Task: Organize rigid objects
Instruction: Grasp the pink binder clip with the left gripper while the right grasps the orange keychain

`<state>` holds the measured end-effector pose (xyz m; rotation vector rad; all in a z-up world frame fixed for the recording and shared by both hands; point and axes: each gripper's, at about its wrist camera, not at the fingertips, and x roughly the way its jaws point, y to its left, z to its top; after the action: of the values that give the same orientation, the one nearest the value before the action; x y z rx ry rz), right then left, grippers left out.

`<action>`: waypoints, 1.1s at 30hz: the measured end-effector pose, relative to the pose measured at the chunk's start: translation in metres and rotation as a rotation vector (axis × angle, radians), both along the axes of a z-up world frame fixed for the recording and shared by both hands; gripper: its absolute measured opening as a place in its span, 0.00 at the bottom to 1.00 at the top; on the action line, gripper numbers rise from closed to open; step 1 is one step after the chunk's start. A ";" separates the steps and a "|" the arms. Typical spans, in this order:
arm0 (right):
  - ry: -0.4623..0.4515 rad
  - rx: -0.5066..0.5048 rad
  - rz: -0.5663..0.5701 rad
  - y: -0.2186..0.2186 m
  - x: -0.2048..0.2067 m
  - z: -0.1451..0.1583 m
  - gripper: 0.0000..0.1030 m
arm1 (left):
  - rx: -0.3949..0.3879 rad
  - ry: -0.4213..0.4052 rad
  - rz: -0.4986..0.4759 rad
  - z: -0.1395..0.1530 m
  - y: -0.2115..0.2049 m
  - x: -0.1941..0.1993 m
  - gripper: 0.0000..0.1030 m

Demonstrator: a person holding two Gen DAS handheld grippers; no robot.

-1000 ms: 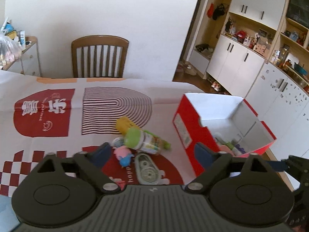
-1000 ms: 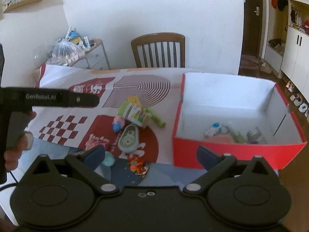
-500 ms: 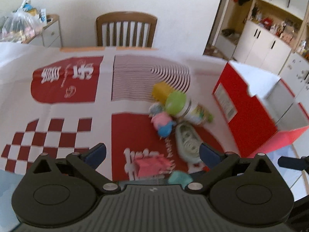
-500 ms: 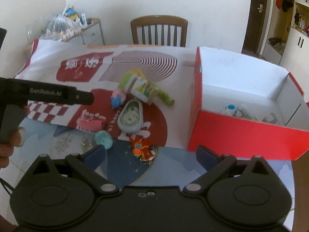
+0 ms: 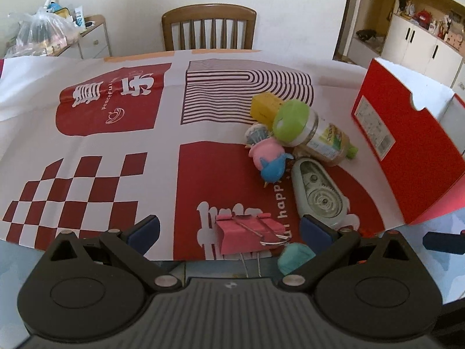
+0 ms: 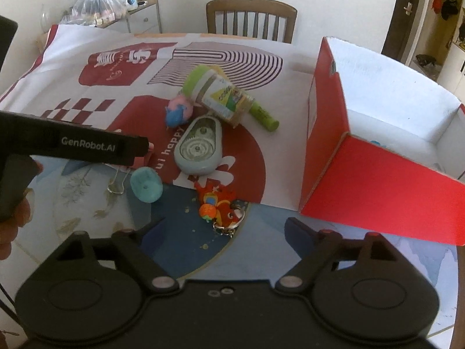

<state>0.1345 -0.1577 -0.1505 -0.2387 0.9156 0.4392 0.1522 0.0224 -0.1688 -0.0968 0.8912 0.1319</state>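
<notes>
Hovering wide-jawed, left gripper (image 5: 229, 229) over the pink binder clip (image 5: 247, 237); right gripper (image 6: 223, 229), jaws just been narrowing, nothing between, above keychain (image 6: 221, 208). Centring before squeezing, advisably.

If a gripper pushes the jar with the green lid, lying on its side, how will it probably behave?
The jar is round and lies on its side, so it would probably roll. It looks rigid, perhaps smooth, so it may slip. It touches the pink and blue toy, which would likely shift too.

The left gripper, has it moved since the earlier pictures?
Yes. The left gripper has come down toward the table: the pink binder clip now lies between its open fingers.
</notes>
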 end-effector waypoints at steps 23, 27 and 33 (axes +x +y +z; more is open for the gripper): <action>0.011 -0.013 0.058 0.018 0.020 -0.021 0.48 | -0.046 0.010 -0.009 -0.014 0.002 0.007 0.73; 0.002 -0.010 0.045 0.018 0.021 -0.020 0.37 | -0.050 -0.001 -0.027 -0.011 0.002 0.006 0.59; -0.010 -0.023 0.037 0.017 0.020 -0.018 0.35 | -0.055 -0.007 -0.037 -0.009 0.004 0.005 0.52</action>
<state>0.1540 -0.1405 -0.1684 -0.2794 0.9078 0.4614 0.1568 0.0263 -0.1775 -0.1315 0.8893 0.0724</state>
